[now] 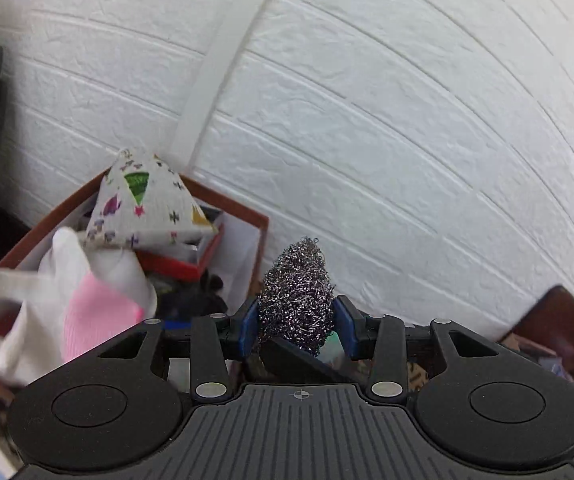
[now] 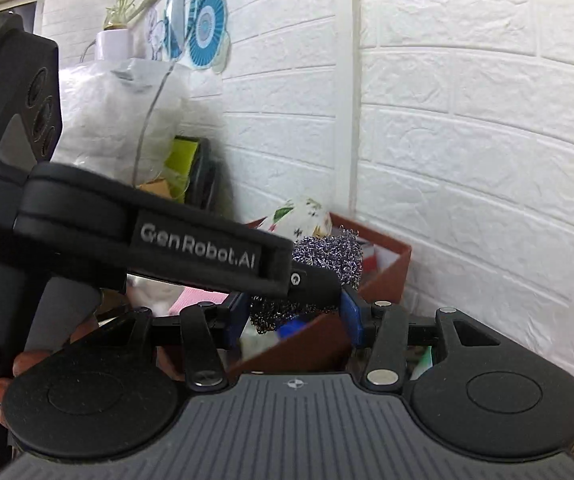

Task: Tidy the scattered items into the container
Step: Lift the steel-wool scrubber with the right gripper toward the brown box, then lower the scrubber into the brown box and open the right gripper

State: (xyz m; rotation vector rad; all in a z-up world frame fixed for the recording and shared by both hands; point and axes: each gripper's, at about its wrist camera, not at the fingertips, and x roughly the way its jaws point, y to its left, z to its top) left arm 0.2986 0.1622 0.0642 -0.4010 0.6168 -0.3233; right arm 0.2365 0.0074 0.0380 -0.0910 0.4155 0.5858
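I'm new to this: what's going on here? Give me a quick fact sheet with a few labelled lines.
held item: steel wool scourer, gripped between the blue pads of the left gripper
right gripper: a scourer between its jaws too; whether they press on it is unclear
container: brown box by the white brick wall
in the box: patterned cloth pouch, other items

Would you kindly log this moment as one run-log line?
left jaws: shut on steel wool scourer | right jaws: grip unclear | brown box: scourer not yet inside
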